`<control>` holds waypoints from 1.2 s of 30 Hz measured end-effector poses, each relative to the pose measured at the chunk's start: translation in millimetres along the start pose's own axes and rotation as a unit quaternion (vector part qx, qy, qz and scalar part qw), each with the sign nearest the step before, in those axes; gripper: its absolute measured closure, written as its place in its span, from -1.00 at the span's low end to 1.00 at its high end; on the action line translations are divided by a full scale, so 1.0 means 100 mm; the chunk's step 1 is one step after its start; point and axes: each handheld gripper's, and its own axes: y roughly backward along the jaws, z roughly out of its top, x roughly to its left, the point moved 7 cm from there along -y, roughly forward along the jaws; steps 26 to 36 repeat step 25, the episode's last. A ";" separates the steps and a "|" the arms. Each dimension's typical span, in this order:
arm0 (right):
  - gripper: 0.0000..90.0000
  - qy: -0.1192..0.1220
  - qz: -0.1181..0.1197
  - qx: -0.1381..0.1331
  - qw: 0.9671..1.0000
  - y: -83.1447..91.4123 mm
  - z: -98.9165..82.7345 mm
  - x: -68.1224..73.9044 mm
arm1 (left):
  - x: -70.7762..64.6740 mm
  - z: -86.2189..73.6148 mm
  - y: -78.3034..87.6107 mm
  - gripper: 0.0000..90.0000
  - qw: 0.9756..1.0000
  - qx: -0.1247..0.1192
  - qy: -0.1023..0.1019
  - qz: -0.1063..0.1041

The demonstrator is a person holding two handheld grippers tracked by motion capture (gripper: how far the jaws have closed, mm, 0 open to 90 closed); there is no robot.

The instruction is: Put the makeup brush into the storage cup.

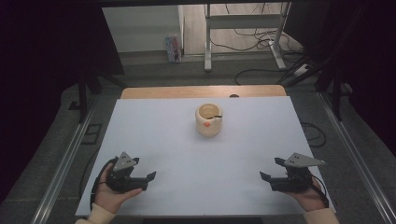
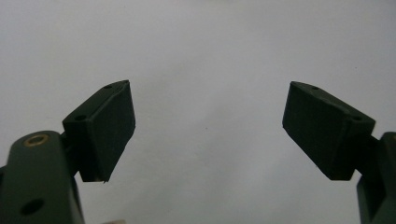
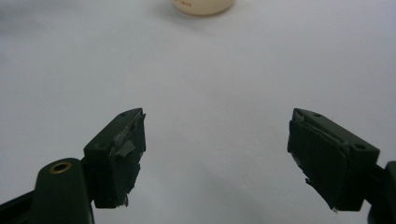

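one cup (image 1: 208, 119), two claws (image 1: 148, 178) (image 1: 264, 178), one table (image 1: 187, 154)

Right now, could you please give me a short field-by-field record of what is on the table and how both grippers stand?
surface: white table top
object: cream cup, upright, at the middle far part of the table, with an orange spot on its front
cup contents: a thin dark item leans at the rim; cannot tell what
left gripper: open, holding nothing, near the front left edge
right gripper: open, holding nothing, near the front right edge
contact: both grippers apart from the cup
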 end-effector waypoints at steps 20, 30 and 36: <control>-0.58 0.001 -0.012 -0.022 1.000 -0.04 0.05 -0.12 | 0.01 -0.02 -0.01 -0.61 1.000 0.004 0.001 0.002; -0.63 -0.002 -0.018 -0.031 0.999 -0.05 0.07 -0.16 | 0.00 -0.01 -0.02 -0.61 1.000 0.000 0.009 -0.006; -0.63 -0.002 -0.018 -0.031 0.999 -0.05 0.07 -0.16 | 0.00 -0.01 -0.02 -0.61 1.000 0.000 0.009 -0.006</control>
